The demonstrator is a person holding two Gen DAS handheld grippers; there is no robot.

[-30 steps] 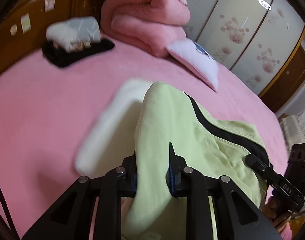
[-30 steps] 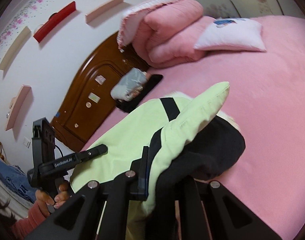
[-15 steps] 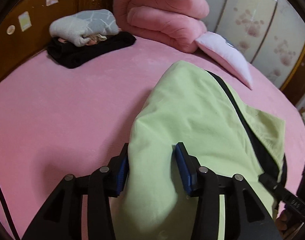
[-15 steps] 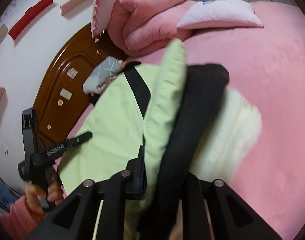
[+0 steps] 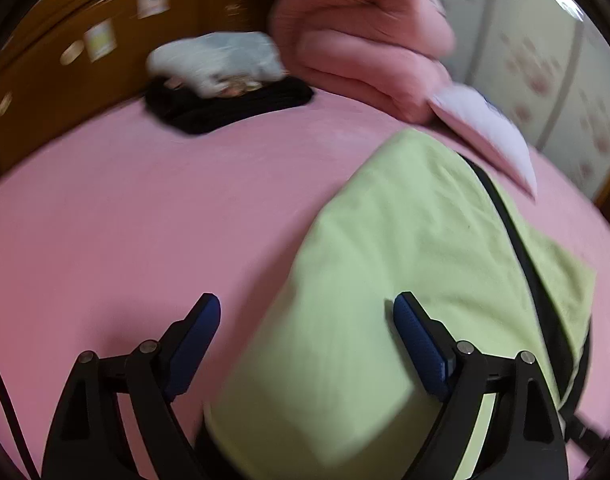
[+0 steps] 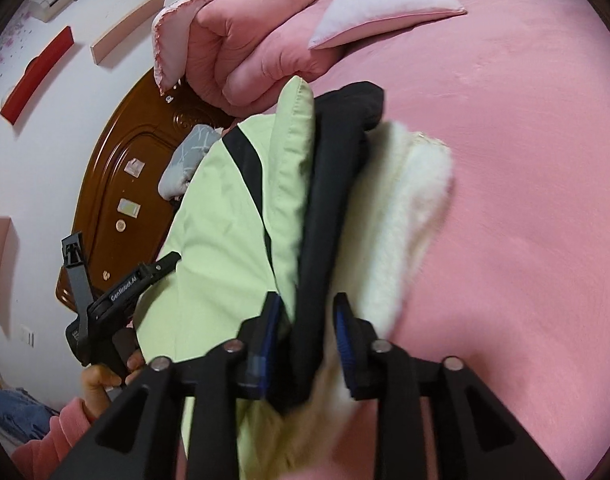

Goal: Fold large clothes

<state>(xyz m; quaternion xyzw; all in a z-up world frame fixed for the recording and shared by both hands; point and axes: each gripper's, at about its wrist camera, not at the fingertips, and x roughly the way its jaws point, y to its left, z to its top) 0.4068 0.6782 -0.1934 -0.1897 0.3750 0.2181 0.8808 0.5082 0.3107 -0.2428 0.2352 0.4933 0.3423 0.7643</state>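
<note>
The green jacket (image 5: 405, 264) lies folded on the pink bed (image 5: 145, 220), at about two o'clock from the left gripper (image 5: 307, 316), whose jaws have just been opening to release it. The right gripper (image 6: 305, 320) has also been opening; its pads look barely clear of the black lining, though a second ago both clenched the cloth.

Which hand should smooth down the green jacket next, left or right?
Probably the left. The left hand-held gripper has just been opening and stands wide, pads off the light green black-trimmed jacket. The right hand-held gripper has been opening too, but the jacket's black edge sits between its pads.
</note>
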